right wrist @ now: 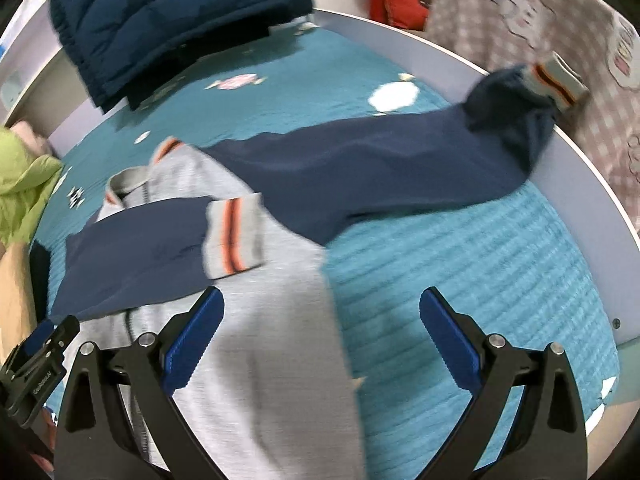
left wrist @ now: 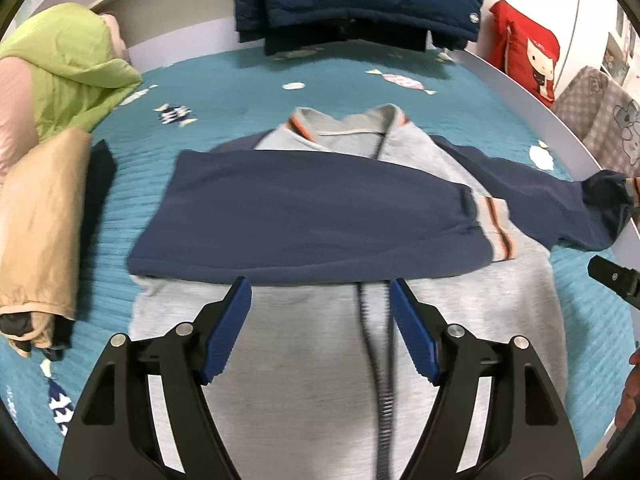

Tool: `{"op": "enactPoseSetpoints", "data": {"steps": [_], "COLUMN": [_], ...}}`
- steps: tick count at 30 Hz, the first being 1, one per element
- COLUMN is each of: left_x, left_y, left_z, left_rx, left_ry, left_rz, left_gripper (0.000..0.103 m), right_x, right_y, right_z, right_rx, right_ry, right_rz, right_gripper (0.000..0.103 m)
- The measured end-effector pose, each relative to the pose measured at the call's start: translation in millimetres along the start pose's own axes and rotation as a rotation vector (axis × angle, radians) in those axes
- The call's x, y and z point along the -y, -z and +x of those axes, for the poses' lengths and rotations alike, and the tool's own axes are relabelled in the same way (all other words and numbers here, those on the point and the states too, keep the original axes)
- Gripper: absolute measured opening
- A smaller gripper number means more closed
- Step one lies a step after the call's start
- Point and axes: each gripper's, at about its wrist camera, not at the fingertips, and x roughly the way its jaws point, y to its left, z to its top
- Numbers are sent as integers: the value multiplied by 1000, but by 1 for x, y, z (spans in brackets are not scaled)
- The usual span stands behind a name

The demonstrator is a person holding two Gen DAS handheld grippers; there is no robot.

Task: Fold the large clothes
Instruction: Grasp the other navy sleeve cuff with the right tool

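Grey jacket (left wrist: pixel 304 352) is lying flat on the teal bed (right wrist: pixel 500 264), one navy sleeve (left wrist: pixel 312 216) folded across its chest, the other sleeve (right wrist: pixel 400 164) trailing out to the bed rail (right wrist: pixel 568 152). Left gripper (left wrist: pixel 320 300) is hovering over the zip, jaws wide, gripping nothing — right gripper (right wrist: pixel 322 312) is doing likewise over the jacket's edge, jaws spread, empty.

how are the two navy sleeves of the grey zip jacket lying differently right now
The folded sleeve lies flat across the jacket's grey chest, with its striped cuff resting on the grey body. The outstretched sleeve still reaches sideways off the body over the teal bedspread, and its cuff sits up on the white bed rail, bunched at the end. Both are navy with grey cuffs striped in orange.
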Motion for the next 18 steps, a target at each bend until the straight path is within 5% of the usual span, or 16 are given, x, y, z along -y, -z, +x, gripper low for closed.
{"op": "enactPoseSetpoints", "data": {"steps": [9, 18], "left_x": [53, 127], "left_y": [-24, -61], "left_z": [23, 49], "left_rx": [-12, 5], "left_ry": [81, 157], "left_rz": [9, 88], "left_gripper": [72, 66], "right_x": [81, 159], "right_y": [-34, -91], "right_z": [17, 18], "right_rx": [15, 128], "right_ry": [81, 118], "right_rz": [85, 214], "right_gripper": [95, 95]}}
